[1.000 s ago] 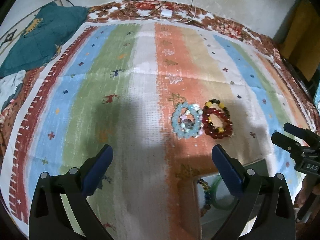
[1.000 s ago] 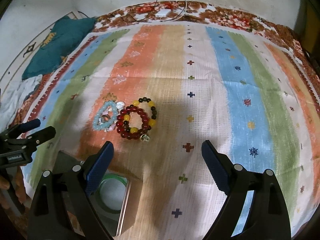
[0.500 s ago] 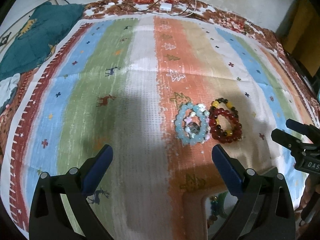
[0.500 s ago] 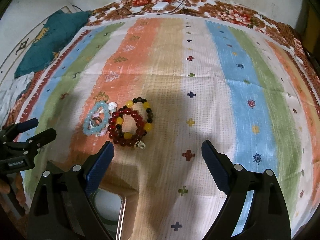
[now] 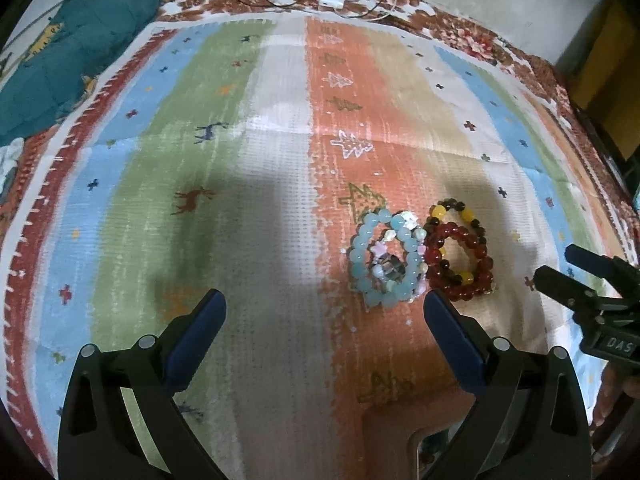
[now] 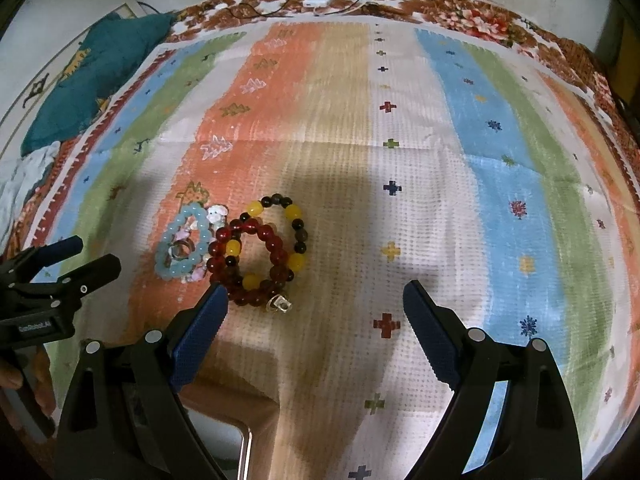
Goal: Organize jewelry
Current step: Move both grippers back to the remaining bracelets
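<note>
A light blue bead bracelet (image 5: 384, 264) with a pale charm bracelet and a ring inside it lies on the striped cloth. Touching its right side is a dark red bead bracelet (image 5: 460, 260) with a black-and-yellow bead bracelet (image 5: 456, 212). Both piles show in the right wrist view: blue (image 6: 184, 248), red (image 6: 256, 260). My left gripper (image 5: 324, 320) is open and empty, just short of the blue bracelet. My right gripper (image 6: 316, 308) is open and empty, its left finger (image 6: 200, 328) by the red beads. A clear ring (image 6: 280, 303) lies at the red pile's near edge.
A brown jewelry box (image 5: 400, 432) with a metal rim sits under the grippers at the near edge; it also shows in the right wrist view (image 6: 240, 420). A teal cushion (image 5: 76, 48) lies far left. A white charger with cables (image 5: 332, 0) is at the far edge.
Both grippers have moved forward toward the bracelets. The box has slid down out of view, so its contents no longer show. Both grippers stay open.
</note>
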{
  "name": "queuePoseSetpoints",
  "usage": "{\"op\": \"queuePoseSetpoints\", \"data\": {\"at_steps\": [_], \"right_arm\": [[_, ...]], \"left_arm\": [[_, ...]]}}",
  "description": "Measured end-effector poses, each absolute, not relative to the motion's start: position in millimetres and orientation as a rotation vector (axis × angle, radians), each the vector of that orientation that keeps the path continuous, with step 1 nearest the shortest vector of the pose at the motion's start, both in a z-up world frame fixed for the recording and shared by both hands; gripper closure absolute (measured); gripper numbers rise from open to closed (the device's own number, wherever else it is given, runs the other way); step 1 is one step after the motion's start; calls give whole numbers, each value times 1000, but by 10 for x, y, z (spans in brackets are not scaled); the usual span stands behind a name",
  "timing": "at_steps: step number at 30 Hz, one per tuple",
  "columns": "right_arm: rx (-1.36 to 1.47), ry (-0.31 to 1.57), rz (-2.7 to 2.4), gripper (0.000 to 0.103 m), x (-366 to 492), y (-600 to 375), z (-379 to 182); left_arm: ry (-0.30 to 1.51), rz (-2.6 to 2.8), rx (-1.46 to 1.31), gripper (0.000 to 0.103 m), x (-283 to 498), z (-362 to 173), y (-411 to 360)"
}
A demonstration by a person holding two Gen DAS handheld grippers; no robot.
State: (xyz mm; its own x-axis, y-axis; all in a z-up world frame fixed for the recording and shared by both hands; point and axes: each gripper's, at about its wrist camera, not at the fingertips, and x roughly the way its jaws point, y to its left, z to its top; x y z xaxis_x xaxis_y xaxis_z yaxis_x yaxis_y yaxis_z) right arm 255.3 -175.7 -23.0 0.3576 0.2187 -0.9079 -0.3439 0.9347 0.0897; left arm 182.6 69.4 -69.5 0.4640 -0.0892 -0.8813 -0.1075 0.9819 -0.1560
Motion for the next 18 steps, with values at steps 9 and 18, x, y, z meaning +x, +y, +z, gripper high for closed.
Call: {"op": "queuePoseSetpoints", "data": {"at_steps": [9, 18], "right_arm": [[-125, 1177, 356, 13, 2646, -1717, -340], [-154, 1200, 335, 13, 2753, -1630, -479]], "left_arm": [[1121, 15, -197, 6, 1938, -814, 712], [1139, 25, -180, 6, 2028, -912, 723]]}}
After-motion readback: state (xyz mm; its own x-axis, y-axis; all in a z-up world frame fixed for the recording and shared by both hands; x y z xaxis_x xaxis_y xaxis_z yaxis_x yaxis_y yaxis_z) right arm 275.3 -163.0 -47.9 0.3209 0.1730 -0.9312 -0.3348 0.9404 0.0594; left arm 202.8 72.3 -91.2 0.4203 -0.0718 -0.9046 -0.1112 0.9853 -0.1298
